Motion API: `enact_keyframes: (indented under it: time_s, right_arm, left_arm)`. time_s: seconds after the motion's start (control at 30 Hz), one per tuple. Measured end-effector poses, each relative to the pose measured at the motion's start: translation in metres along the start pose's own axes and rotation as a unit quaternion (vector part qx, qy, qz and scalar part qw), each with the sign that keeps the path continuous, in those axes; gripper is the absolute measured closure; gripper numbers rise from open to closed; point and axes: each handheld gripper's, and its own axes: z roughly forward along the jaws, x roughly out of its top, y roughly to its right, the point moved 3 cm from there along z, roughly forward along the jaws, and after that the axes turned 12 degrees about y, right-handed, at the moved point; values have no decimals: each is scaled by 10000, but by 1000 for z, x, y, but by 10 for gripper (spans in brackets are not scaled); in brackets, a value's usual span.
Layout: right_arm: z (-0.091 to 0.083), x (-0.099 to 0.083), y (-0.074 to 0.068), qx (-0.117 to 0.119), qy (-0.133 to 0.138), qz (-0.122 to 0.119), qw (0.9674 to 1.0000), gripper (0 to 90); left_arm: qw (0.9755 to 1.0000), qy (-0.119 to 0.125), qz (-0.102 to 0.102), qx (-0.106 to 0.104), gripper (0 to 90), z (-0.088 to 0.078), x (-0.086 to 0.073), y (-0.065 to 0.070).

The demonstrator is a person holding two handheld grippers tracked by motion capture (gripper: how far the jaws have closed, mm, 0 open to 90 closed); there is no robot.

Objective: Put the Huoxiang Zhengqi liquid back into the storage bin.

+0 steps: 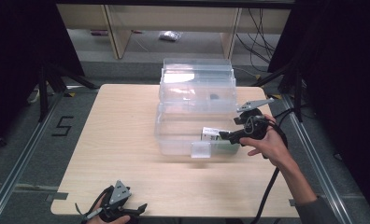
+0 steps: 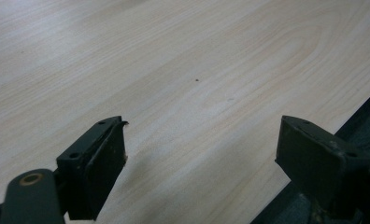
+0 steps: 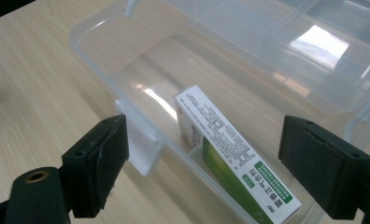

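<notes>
Operator: Status of the right gripper?

Technician: Jaws stand wide apart with nothing pressed between the pads. It is held in the person's right hand and hangs over the near right rim of the clear plastic box. In the right gripper view the medicine carton lies just ahead of and below the jaws, between their lines, inside the box and against its near wall. Neither pad touches it.

Operator: Orientation of the carton?

Technician: It rests on a long edge, white printed face up, green face toward the near wall, one end close under the right-hand jaw. The box latch sits just ahead of the left-hand jaw, on the outside of the wall.

Operator: Box lid?

Technician: Open, standing up beyond the gripper at the far side of the box.

Operator: Left gripper?

Technician: Jaws also wide, nothing between them. It sits low at the near edge of the wooden table, well apart from the box; bare tabletop lies ahead of its jaws.
</notes>
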Motion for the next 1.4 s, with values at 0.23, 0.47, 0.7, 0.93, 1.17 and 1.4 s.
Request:
enact_keyframes:
  time_s: [0.23, 0.47, 0.7, 0.93, 1.17, 1.4]
  right_arm:
    - [0, -5, -7, -36, 98, 122, 9999, 167]
    - [0, -11, -12, -46, 225, 65, 9997, 165]
    - [-2, -21, -20, -100, 233, -38, 9997, 164]
    - [1, -31, -25, -19, 357, 29, 9994, 163]
    - [3, -40, -34, 32, 440, 78, 9990, 165]
    - [4, -47, -42, 68, 513, -26, 9987, 165]
  left_arm:
    - [10000, -33, 51, 27, 153, 0, 0, -1]
    - [9999, -78, 99, 16, 153, -1, 0, -2]
    - [10000, -39, 57, 11, 153, 0, 0, -1]
    - [9999, -103, 135, 13, 153, -1, 0, -2]
    - [9999, -102, 100, 23, 153, -1, 0, -2]
    - [9999, -100, 115, 28, 153, -1, 0, -2]
